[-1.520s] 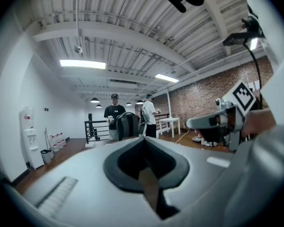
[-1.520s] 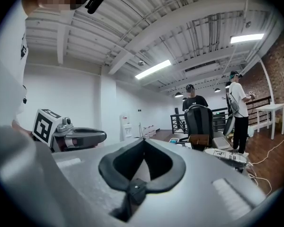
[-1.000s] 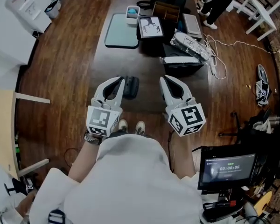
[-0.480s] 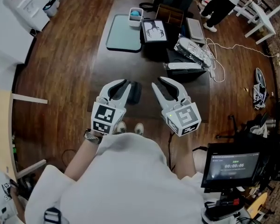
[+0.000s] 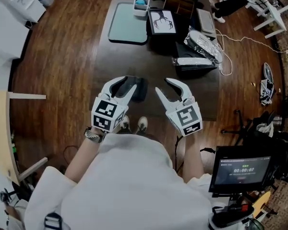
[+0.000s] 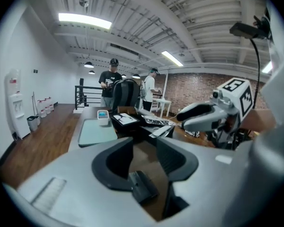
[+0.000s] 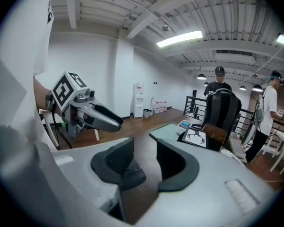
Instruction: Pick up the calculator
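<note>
The calculator is a dark flat slab on the dark table, close to its near edge. My left gripper hangs over the calculator's left part. In the left gripper view the calculator lies low in the gap of the left gripper, and the pads stand clear of it. Those jaws have just been opening. My right gripper is to the calculator's right above bare table. Its jaws have just been opening too, and in its own view the right gripper has nothing between the pads.
At the far end of the table lie a teal tray, a small white tub, a black box with a drawing and silver packets with a white cable. A monitor stands at lower right. Two people stand behind a chair.
Both grippers went from shut to open and sank towards the table. The left one now reaches over the calculator's left part; the right one swung a little to the left.
</note>
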{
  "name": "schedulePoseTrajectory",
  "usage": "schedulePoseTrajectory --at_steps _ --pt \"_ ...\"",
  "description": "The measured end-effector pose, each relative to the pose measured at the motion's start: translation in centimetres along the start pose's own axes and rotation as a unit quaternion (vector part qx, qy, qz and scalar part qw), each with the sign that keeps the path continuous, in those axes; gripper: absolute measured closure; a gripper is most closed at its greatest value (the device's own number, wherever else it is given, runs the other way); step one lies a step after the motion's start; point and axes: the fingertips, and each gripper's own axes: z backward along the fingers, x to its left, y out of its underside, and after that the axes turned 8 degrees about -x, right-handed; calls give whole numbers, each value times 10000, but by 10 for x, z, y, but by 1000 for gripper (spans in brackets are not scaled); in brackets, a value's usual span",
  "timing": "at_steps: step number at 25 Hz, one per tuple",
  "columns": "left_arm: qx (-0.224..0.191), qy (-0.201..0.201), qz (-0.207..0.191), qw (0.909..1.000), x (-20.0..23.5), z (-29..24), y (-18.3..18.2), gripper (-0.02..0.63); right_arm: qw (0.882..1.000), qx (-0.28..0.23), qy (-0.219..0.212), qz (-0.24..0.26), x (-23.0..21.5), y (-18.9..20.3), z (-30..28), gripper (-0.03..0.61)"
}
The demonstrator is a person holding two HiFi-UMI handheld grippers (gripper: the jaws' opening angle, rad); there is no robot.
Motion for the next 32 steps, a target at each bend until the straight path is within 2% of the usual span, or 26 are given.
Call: schedulePoseTrajectory --at_steps 2,4,6,8,10,12,18,21,25,29,32 --pt "109 56 143 9998 3 -5 11 446 9997 216 -143 39 2 14 -7 415" --pt "254 295 419 9984 0 -11 23 431 9988 406 -263 -31 4 27 -13 405" --pt "493 688 736 9937 -7 -15 40 307 9973 604 -377 -167 8 44 -19 396" --pt "721 858 937 9893 -8 -16 58 284 9941 919 -554 -141 16 66 -27 373" --pt "856 808 1077 9872 -3 -16 72 284 9897 1204 -768 -70 26 86 -36 343" --pt "948 729 1168 9859 3 -16 83 284 9877 1280 -881 -158 33 96 -42 331" --pt "1152 551 1249 9839 20 -19 103 285 9876 1230 -816 -533 33 108 -55 331" --pt "1321 475 1324 9812 28 -22 116 285 9835 1181 -732 -1161 31 117 -59 331" --pt "1547 410 1372 9775 35 -26 132 287 9603 1081 -533 -2517 30 127 -67 331" --pt "1751 348 1483 9727 42 -33 147 288 9372 1271 -254 -3237 25 150 -73 331" --pt "2000 263 1680 9649 47 -35 163 291 9167 1298 -280 -3769 27 163 -77 331"
